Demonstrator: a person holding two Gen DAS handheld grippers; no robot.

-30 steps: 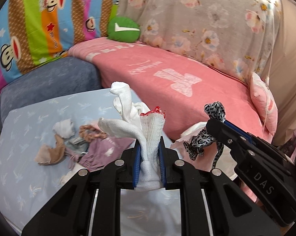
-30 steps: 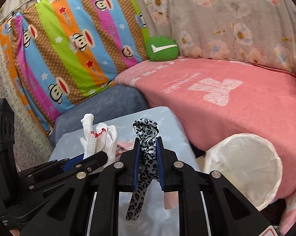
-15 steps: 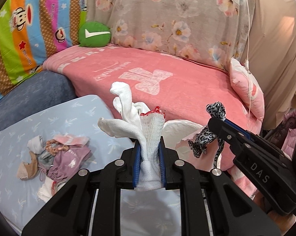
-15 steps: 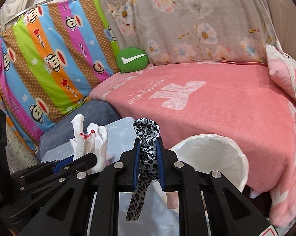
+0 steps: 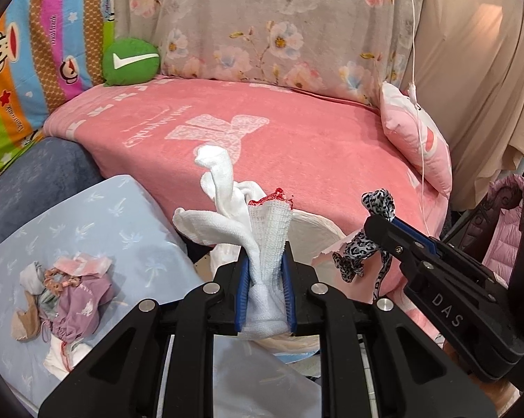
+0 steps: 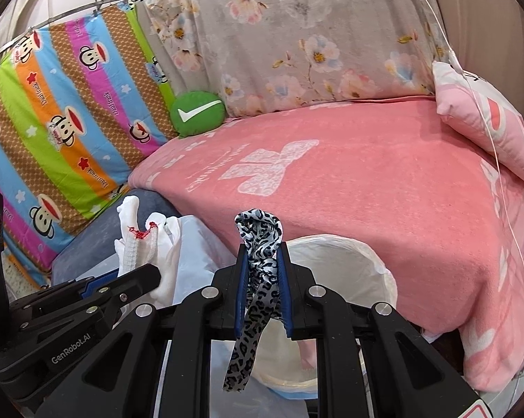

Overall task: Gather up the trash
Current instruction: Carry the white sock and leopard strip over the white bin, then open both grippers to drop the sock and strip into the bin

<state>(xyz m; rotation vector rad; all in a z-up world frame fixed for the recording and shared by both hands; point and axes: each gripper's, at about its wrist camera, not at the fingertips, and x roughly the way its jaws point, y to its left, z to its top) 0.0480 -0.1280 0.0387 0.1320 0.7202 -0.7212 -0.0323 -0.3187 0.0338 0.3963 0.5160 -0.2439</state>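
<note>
While a pink-blanketed bed (image 5: pixel 297 146) fills the room, one white-lined bin (image 6: pixel 349 264) stands at its near edge. Left claw (image 5: pixel 264 282) pinches one white glove (image 5: pixel 258 244); right claw (image 6: pixel 262 278) pinches one leopard-print strip (image 6: pixel 258 268) just before the bin.

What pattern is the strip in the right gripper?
Leopard print, black spots on grey-white; the strip shows best in the right wrist view.
</note>
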